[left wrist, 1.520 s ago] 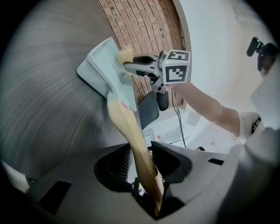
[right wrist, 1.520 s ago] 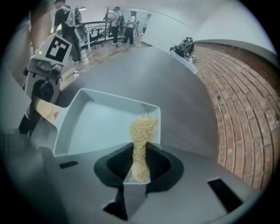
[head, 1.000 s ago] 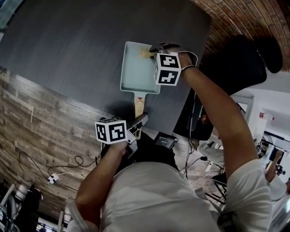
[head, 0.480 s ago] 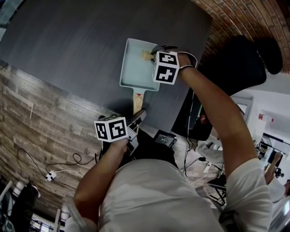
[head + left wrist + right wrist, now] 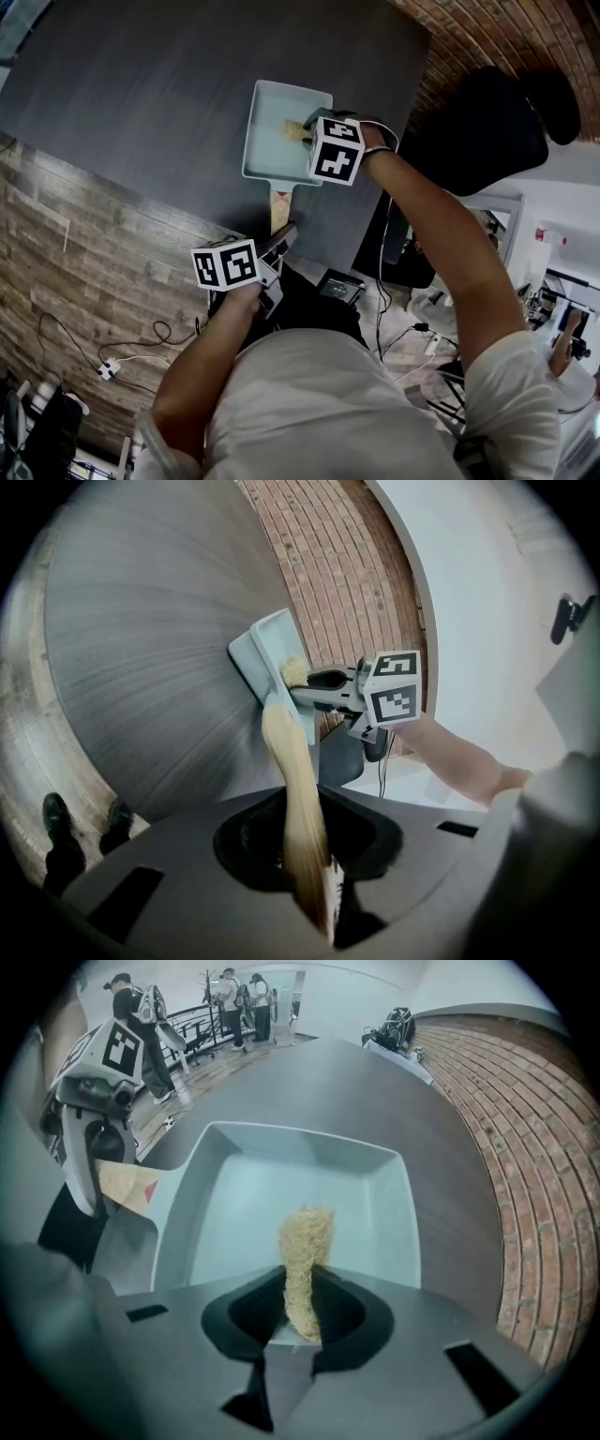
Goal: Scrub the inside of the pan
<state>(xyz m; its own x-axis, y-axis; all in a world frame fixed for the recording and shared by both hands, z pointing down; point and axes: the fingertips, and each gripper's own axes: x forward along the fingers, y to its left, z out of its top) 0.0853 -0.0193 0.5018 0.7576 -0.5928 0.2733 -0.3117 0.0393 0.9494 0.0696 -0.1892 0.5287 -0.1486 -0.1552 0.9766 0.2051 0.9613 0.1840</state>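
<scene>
On the dark desk [image 5: 141, 94], the pale-blue pan [image 5: 272, 141] sits flat, handle twd the person. L gripper [image 5: 281, 246] is clamped tight on its wooden handle [image 5: 295, 799]. R gripper [image 5: 300, 1321] pinches a tan scrub pad [image 5: 305, 1237], tip inside the pan.

Head view: above the person, facing steeply down; table [image 5: 141, 84] toward 11 o'clock, pan [image 5: 272, 141] just above centre, the farthest look.
Left gripper view: on the left gripper [image 5: 281, 246], facing along the pan's handle [image 5: 298, 808] toward 12 o'clock, close.
Right gripper view: on the right gripper [image 5: 305, 127], facing into the pan, very close.
Shared: the pan in all three; each gripper view catches the other gripper.
</scene>
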